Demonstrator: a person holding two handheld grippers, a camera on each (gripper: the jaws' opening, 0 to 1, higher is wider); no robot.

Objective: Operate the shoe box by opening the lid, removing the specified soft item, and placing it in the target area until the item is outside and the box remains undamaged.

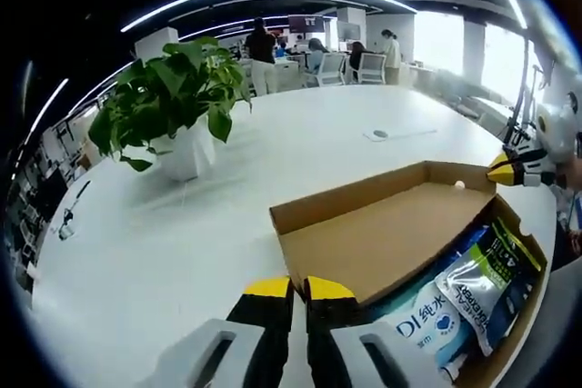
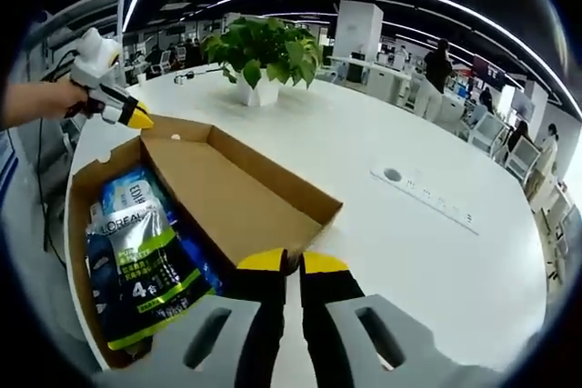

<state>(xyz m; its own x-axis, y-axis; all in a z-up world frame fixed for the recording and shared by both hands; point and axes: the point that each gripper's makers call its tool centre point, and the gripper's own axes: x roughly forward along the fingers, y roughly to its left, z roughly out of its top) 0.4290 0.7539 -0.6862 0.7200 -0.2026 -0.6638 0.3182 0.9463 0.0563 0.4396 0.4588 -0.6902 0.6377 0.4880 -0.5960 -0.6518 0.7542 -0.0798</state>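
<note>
The left gripper (image 1: 298, 290) and right gripper (image 2: 291, 263) are each pinched narrow on the shoe box (image 1: 382, 233) lid's opposite corners; lower edges hidden. Soft packs (image 2: 145, 261) lie inside.

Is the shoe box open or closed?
Open. The shoe box has its lid folded back flat on the table, and soft packs lie inside, uncovered.

The shoe box (image 2: 227, 197) at the middle of the right gripper view looks like matt brown cardboard, the pouches (image 2: 145, 256) inside it at lower left are glossy printed plastic film, and the table (image 2: 382, 224) is smooth, slightly shiny white.
</note>
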